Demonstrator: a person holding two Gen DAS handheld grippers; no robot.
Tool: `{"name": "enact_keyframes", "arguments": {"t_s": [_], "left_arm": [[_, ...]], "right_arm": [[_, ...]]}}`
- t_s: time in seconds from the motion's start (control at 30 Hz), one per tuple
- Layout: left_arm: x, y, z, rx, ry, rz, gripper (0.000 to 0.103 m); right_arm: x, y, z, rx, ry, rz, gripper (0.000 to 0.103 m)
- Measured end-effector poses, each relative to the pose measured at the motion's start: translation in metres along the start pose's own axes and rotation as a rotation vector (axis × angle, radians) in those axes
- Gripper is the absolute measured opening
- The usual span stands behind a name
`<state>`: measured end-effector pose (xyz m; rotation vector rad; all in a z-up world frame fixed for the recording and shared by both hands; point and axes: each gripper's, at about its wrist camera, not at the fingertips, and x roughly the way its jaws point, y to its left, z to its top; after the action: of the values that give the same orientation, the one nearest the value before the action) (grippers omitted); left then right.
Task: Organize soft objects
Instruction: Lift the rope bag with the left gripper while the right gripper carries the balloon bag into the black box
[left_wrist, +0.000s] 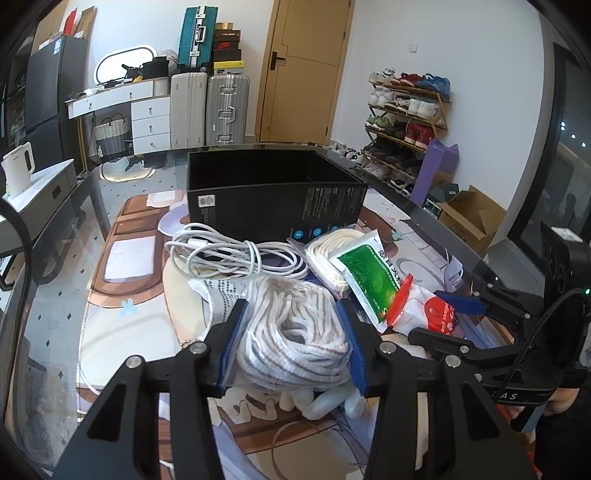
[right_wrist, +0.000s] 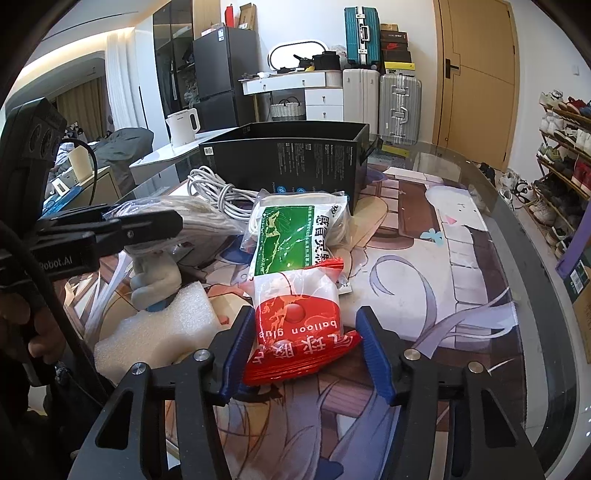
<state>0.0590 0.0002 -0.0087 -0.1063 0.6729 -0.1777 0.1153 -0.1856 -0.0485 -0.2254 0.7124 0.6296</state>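
closest in, the left tongs (left_wrist: 291, 341) are clamped on a clear bag of striped cloth (left_wrist: 295, 332), both blue pads sunk into the plastic at its sides. the bag is slippery and loosely filled, so on a lift the cloth could sag out below the pads or the film could slide free, the more so as the grip sits high on the bundle.

the right tongs (right_wrist: 303, 350) bracket a red and clear balloon glue packet (right_wrist: 297, 325) lying flat on the counter (right_wrist: 461, 295). the left pad touches the packet's edge, but a gap shows at the right pad, so i judge them narrowed around it and not yet gripping. a flat packet pinched at the edges may buckle, or slip away if lifted too soon. its far end lies on the green medicine pouch (right_wrist: 284, 236), which might be dragged along.

beside it, a white foam block (right_wrist: 155, 325) and a pale soft toy (right_wrist: 155, 275) sit near the left tongs' path and could be knocked.

further back, a coiled white cable (left_wrist: 236, 254) and a bag of cream rope (left_wrist: 328, 251) crowd the foot of the open black box (left_wrist: 273, 199), the likely destination. a low carry could snag the cable loops or bump the light box wall and shove it across the counter.
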Motion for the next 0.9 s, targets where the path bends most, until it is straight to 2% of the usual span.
{"name": "enact_keyframes", "arguments": {"t_s": [0.33,0.9], "left_arm": [[-0.013,0.011,0.001,-0.040,-0.047,-0.013,0.046],[-0.037,0.016,0.014,-0.046,-0.139,-0.001,0.047]], "right_arm": [[-0.007,0.006,0.001,-0.015,-0.029,-0.011,0.045],[-0.036,0.009,0.020,0.049,-0.111,0.048,0.045]]}}
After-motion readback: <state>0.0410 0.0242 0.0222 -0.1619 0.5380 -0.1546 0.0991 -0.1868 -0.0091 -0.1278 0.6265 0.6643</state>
